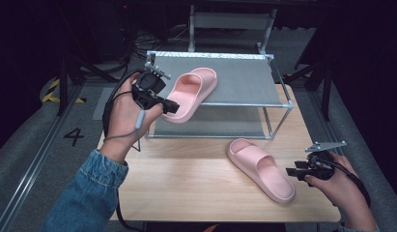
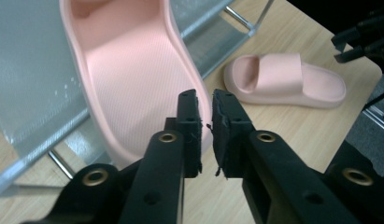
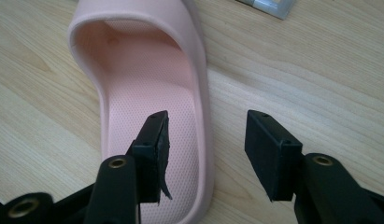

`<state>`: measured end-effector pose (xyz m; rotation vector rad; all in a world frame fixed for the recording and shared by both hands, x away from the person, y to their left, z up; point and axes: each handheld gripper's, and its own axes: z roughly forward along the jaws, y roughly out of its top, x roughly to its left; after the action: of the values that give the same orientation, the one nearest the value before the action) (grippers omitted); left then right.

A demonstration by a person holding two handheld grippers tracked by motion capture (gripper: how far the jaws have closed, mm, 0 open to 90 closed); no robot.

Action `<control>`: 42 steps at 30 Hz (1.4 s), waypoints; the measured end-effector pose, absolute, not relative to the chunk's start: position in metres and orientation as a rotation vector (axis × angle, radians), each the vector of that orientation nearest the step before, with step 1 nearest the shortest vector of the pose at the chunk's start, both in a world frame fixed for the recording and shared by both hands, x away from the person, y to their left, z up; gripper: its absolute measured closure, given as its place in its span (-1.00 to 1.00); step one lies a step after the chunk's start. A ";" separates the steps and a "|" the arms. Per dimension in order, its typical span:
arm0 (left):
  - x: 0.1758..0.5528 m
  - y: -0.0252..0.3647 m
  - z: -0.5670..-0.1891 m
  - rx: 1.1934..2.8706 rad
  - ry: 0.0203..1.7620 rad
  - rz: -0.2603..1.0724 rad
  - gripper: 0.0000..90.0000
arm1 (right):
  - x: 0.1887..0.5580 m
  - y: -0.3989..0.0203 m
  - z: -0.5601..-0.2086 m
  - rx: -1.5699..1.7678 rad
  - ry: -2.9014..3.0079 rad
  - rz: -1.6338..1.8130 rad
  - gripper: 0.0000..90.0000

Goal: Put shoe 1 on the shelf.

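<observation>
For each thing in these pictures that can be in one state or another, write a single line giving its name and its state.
Slipper on the rack: heel held in the left gripper, toe end resting on the upper shelf.
Slipper on the table: lying flat, sole down, not gripped.
Left gripper: fingers shut on the slipper's heel rim.
Right gripper: open, its fingers either side of the table slipper's side wall.
Shoe rack: upright on the table.

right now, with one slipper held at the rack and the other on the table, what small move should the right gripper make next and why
Probably close the right gripper on the wall of the slipper on the table. Its jaws stand open, one over the footbed, one outside the rim. The left gripper already grips the other slipper at the rack.
</observation>
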<state>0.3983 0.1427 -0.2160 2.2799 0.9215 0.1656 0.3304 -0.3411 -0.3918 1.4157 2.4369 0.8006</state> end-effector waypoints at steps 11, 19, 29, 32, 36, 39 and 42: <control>0.381 0.154 -0.232 2.320 0.934 0.125 1.00 | 0.330 -0.336 -0.392 1.396 2.446 0.793 0.13; 0.385 0.156 -0.245 2.335 0.958 0.089 1.00 | 0.330 -0.335 -0.393 1.393 2.449 0.788 0.13; 0.394 0.160 -0.254 2.317 1.022 0.118 1.00 | 0.331 -0.333 -0.395 1.394 2.457 0.778 0.13; 0.398 0.158 -0.255 2.306 1.012 0.132 1.00 | 0.331 -0.332 -0.396 1.392 2.463 0.772 0.13; 0.403 0.153 -0.257 2.286 0.987 0.125 1.00 | 0.331 -0.331 -0.397 1.393 2.469 0.769 0.13; 0.408 0.146 -0.259 2.285 0.971 0.111 1.00 | 0.331 -0.330 -0.397 1.390 2.467 0.771 0.13; 0.414 0.136 -0.261 2.277 0.955 0.099 1.00 | 0.331 -0.330 -0.397 1.385 2.471 0.770 0.13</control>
<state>0.4139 0.1356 -0.2608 2.2767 0.9546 0.0994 0.3312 -0.3300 -0.3969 1.3853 2.4706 0.7699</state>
